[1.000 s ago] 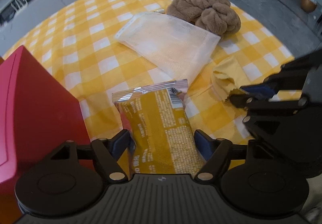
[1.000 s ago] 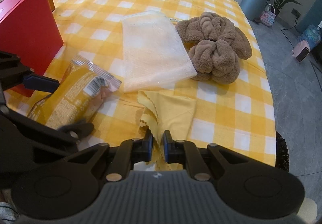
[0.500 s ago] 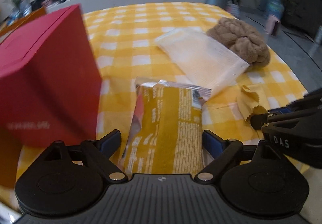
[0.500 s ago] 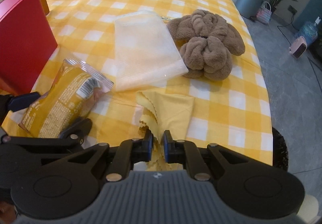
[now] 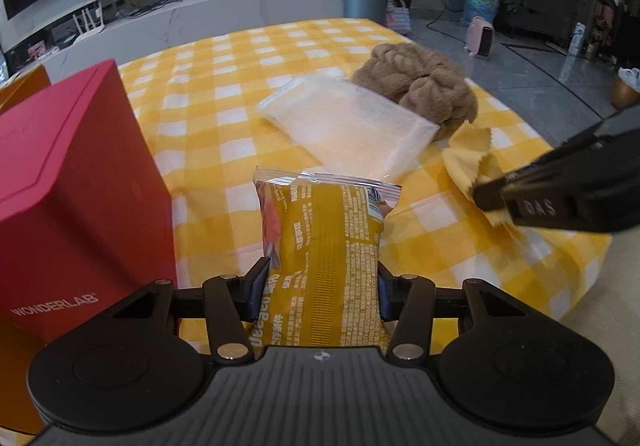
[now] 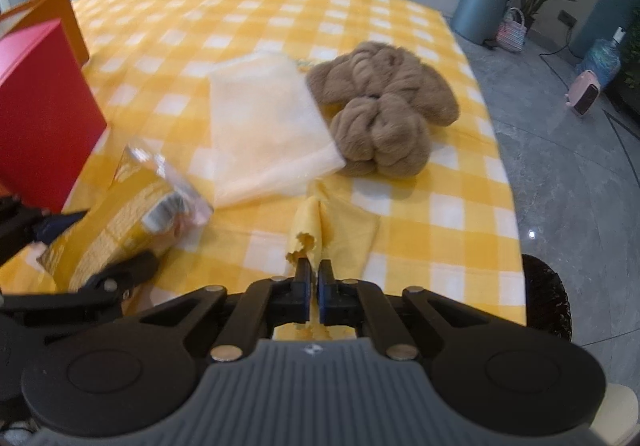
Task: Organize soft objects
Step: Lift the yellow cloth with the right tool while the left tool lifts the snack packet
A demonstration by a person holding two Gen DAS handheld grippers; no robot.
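- Yellow-and-white checked cloth covers the whole surface [image 5: 248, 93], and on it sit four soft things plus two boxes.
- One yellow snack packet [image 5: 324, 246] sits lengthwise in the left gripper [image 5: 320, 286]. Its fingers [image 5: 256, 290] are closing in on both sides of the packet, pads right up against its edges. The far crimped end sticks out ahead; whether the packet is off the surface can't be told.
- One small yellow cloth [image 6: 340, 234] with a zigzag edge is pinched in the right gripper [image 6: 314, 288]. Those fingers [image 6: 302, 286] are squeezed together on a bunched-up fold of it, with the rest trailing onto the surface.
- One white mesh pouch [image 6: 268, 129] lies flat in the middle, between the packet and the fluffy stuff.
- One heap of brown fluffy fabric [image 6: 384, 109], twisted into a couple of lumps, touches the far right edge of the pouch. Could be two pieces, honestly can't tell.
- One red box [image 5: 76, 201] with WONDERLAB printed on it stands upright just left of the packet.
- One orange box [image 6: 60, 13] peeks out behind the red one.
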